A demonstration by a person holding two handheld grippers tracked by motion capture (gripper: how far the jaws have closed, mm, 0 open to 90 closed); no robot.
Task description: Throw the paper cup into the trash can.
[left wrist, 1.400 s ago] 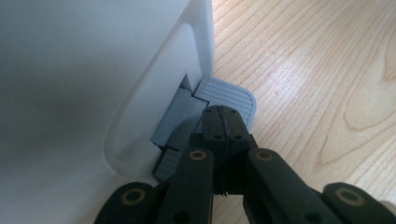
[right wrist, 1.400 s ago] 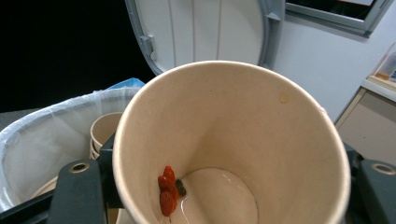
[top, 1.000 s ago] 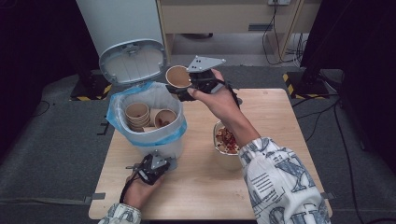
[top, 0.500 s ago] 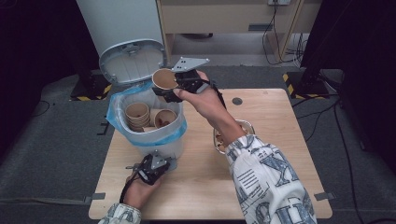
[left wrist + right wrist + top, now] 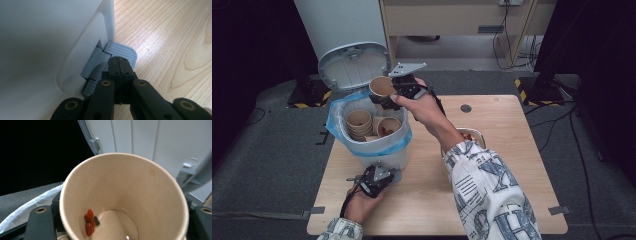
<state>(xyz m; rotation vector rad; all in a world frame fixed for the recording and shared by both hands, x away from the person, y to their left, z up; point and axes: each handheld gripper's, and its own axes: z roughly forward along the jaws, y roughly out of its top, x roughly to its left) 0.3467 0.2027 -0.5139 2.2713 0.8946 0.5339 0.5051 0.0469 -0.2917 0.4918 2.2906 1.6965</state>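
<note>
A brown paper cup (image 5: 381,86) hangs tilted over the back rim of the white pedal bin (image 5: 382,155), and my right gripper (image 5: 385,96) is shut on it. Its jaws have just been opening a little, with the cup still between them. Inside the cup (image 5: 140,195) there is red food residue (image 5: 89,222) and a little liquid. The bin's lid (image 5: 352,67) stands open. My left gripper (image 5: 388,176) is shut, low at the bin's front. Its tips (image 5: 120,61) rest on the grey foot pedal (image 5: 125,50).
Other paper cups (image 5: 359,122) lie stacked in the bin, which has a blue bag liner (image 5: 334,117). A bowl with red food (image 5: 473,135) stands on the wooden table (image 5: 512,165), partly behind the right forearm. Dark floor surrounds the table.
The right gripper has carried the cup leftward and slightly down, from beside the bin to above its back rim. The left gripper has stayed on the pedal.
</note>
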